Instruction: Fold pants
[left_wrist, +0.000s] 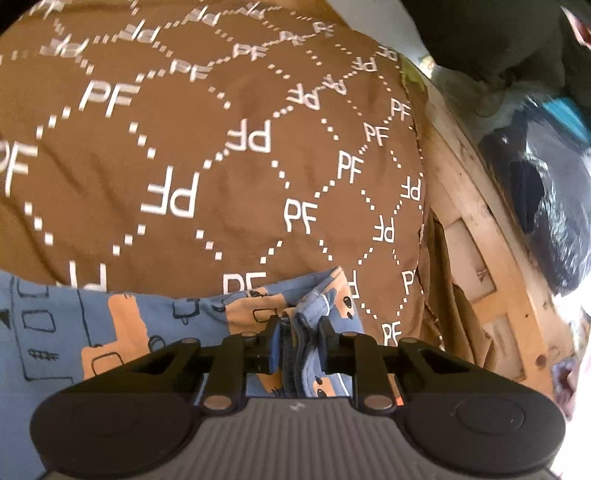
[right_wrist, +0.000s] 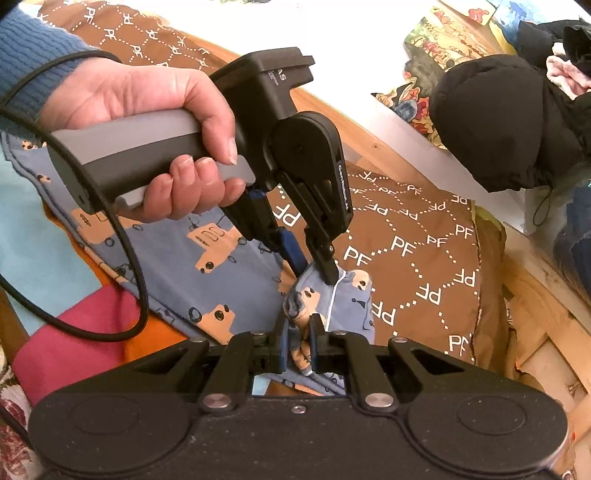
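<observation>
Two pinches bunch one end of the blue cotton pants with orange truck print on the brown PF-patterned bedcover: keep left gripper and right gripper level, carrying the edge over evenly.

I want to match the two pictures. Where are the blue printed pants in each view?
Left wrist view: blue printed pants along the bottom, edge pinched in the left hand-held gripper.
Right wrist view: pants centre-left, bunched end in the right hand-held gripper.
Shared landmark: the brown PF-patterned cover.
</observation>
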